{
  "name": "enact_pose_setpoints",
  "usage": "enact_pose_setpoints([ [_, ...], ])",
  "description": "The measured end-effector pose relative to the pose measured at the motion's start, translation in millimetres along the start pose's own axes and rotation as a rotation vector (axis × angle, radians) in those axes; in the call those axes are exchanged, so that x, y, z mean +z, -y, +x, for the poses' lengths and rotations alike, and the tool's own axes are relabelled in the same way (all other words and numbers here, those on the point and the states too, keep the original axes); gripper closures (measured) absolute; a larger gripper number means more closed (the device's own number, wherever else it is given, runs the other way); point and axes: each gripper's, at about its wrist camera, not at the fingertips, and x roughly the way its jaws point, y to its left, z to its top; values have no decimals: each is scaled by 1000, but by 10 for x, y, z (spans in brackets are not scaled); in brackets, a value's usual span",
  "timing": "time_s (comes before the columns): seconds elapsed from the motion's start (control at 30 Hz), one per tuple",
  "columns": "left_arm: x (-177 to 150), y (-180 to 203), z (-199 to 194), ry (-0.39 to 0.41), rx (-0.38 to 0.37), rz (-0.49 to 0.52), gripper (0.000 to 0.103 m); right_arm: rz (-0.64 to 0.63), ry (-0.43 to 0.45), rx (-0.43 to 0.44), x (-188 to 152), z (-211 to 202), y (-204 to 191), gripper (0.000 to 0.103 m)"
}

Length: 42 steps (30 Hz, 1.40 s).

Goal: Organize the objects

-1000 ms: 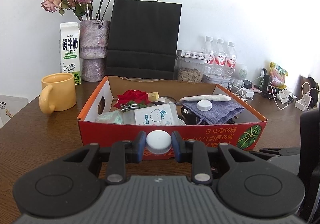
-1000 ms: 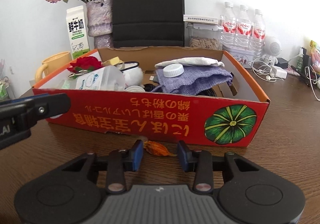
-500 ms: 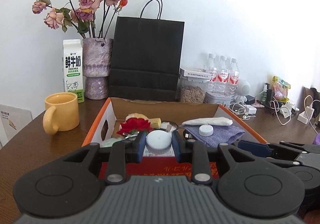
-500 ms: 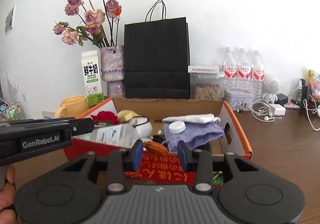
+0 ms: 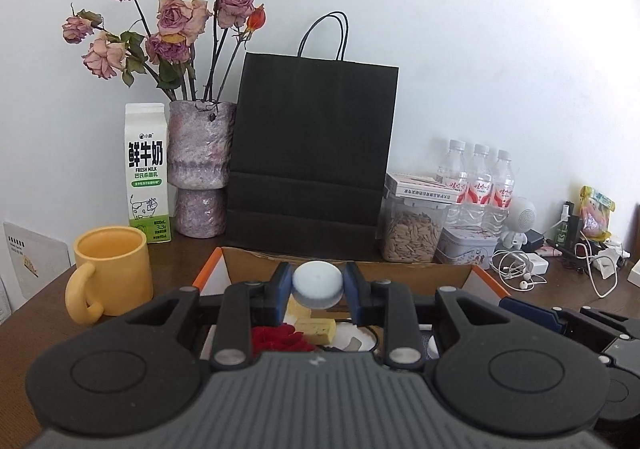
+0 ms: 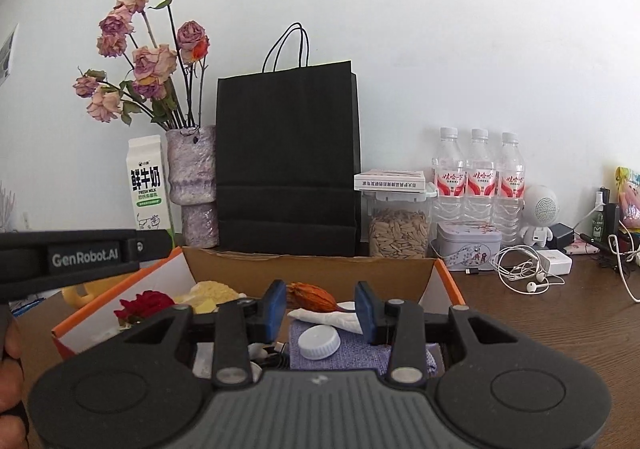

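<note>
Cap [image 5: 317, 285] sits clamped in your left gripper [image 5: 317, 291], held above the near end of the box [image 5: 448, 276]; your right gripper [image 6: 320, 305] looks closed on the orange dried bud [image 6: 310, 296], also over the box. Judging by this, you're mid-carry with both items. Next you need to pick a free spot inside, lower each one, then part the jaws without knocking the loose cap on the cloth [image 6: 296, 333].

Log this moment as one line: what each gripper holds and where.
left gripper: shut on white cap | right gripper: shut on orange bud | both above box
</note>
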Motion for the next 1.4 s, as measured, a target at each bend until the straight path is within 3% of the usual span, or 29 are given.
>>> enact_pose_setpoints([
  [0.07,-22,-11,61,-7,11,6,69,2,-17,-1,-19,50,26,65],
  [0.13,-43,-36,94,-10,19,7,52,14,-27,-2,-41,67,60,61],
  [0.2,-48,-63,92,-4,35,5,15,20,-32,-15,-61,65,82,25],
  [0.27,-44,-79,51,30,56,8,0,23,-17,-24,-79,39,93,4],
  [0.3,-40,-88,27,44,59,8,0,20,-12,-26,-84,26,95,0],
  [0.63,13,-165,-304,-25,45,48,0,17,-13,-17,-21,-363,135,0],
  [1.07,-337,-265,-1090,-197,-8,70,0,18,-131,2,-191,-1248,86,0],
  [1.4,-459,-268,-1338,-228,-12,61,0,21,-143,-3,-241,-1489,60,0],
])
